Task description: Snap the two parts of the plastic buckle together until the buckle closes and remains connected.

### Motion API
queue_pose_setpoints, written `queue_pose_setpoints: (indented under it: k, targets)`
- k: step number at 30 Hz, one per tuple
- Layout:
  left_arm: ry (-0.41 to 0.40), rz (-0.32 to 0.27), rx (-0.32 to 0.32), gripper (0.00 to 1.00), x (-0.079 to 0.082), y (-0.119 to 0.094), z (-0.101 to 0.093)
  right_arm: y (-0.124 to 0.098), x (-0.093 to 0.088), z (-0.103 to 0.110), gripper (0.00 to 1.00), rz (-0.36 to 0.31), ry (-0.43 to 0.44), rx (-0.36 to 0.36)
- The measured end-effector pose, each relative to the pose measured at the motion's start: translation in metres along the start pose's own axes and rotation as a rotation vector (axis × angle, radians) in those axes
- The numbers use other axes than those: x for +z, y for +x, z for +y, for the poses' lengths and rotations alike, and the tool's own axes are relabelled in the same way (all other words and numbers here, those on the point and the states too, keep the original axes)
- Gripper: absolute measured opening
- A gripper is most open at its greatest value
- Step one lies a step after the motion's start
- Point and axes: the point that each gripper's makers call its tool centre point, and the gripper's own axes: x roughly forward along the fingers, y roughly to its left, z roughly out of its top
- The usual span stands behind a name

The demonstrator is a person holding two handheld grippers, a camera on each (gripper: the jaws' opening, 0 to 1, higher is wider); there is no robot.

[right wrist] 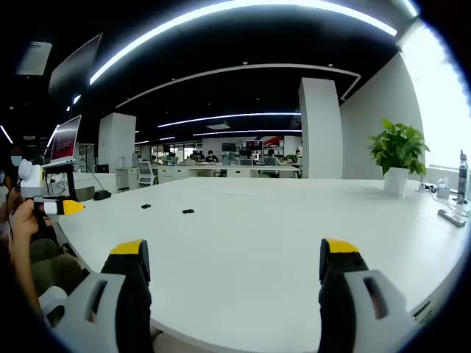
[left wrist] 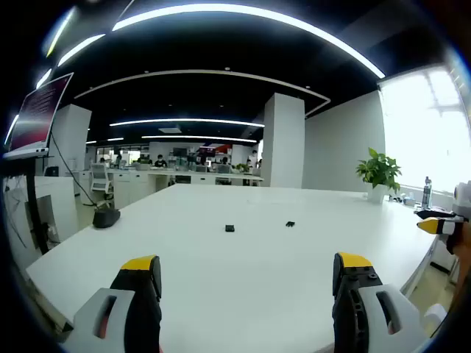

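1. Yellow-tipped, black-padded jaws on the left hand-held gripper (left wrist: 249,276): spread wide, holding nothing, raised over the near edge of the counter (left wrist: 294,294).
2. Same on the right hand-held gripper (right wrist: 234,265): spread wide, empty, over the near edge of the counter from another side.
3. Seen across in each view: the other hand-held gripper's yellow tip, at the right edge of the left gripper view and, held in a hand (right wrist: 22,220), at the left edge of the right gripper view.
4. Further out on the white counter: two small dark buckle parts, one (left wrist: 229,228) nearer the middle, the other (left wrist: 290,223) just to its right, apart from each other and unjoined. Same pair far off in the right gripper view (right wrist: 146,206) (right wrist: 188,211).
5. Around: black holder (left wrist: 106,216) at the counter's left edge, potted plant (left wrist: 378,173) at the far right corner, laptop (left wrist: 40,114) on a stand at left.
6. Stage, judged: nothing grasped yet; both parts well apart from both sets of jaws.
7. Risks, judged: parts small and flat, so jaws closing too high could skid one across the smooth counter or flick it away; gripping over the prongs or the socket mouth would block the snap; parts brought together out of line could jam or seat only halfway and separate afterwards.
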Motion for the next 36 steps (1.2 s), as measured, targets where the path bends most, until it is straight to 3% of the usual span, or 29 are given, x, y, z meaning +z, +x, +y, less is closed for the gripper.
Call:
queue_pose_setpoints:
  k: [23,36]
  targets:
    - [-0.003,0.023,-0.010,0.98,-0.006,0.012,-0.005,0.004,-0.005,-0.002,0.96,0.000,0.018,0.015]
    - [-0.021,-0.012,-0.015,0.97,0.002,0.008,-0.005,0.007,-0.008,-0.005,0.96,0.008,0.037,-0.011]
